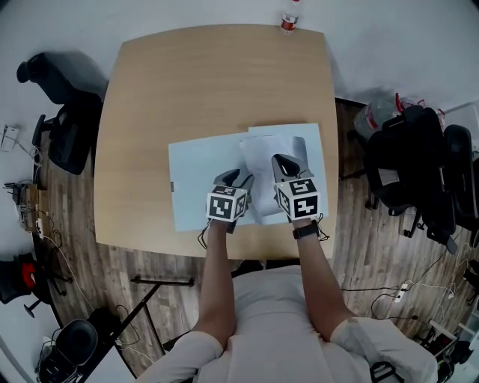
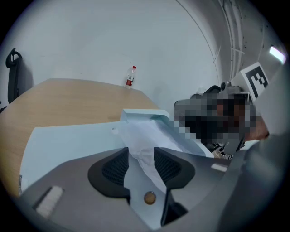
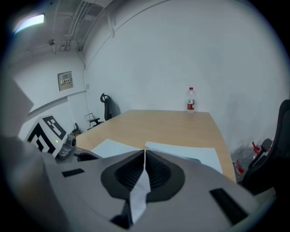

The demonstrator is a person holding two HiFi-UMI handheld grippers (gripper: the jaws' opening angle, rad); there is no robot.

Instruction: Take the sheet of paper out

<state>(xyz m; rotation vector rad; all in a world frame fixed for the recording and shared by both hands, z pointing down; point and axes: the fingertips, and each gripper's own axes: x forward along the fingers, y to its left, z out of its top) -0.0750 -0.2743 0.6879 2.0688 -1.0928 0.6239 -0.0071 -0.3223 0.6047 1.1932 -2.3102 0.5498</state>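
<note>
A light blue folder [image 1: 198,176] lies open at the near edge of the wooden table [image 1: 209,82]. A crumpled white sheet of paper [image 1: 266,157] lies across its right half. My right gripper [image 1: 284,163] is shut on the sheet's edge; in the right gripper view the sheet [image 3: 139,195] runs as a thin strip between the closed pads of the gripper [image 3: 144,158]. My left gripper [image 1: 241,178] stands open just left of it. In the left gripper view the sheet [image 2: 145,136] lies between the spread jaws of the gripper [image 2: 141,158], and neither pad presses on it. The folder [image 2: 68,140] spreads beneath.
A small water bottle [image 1: 289,21] stands at the table's far edge. Black office chairs [image 1: 63,120] stand left of the table, and another chair with bags [image 1: 419,172] to its right. Cables lie on the wood floor.
</note>
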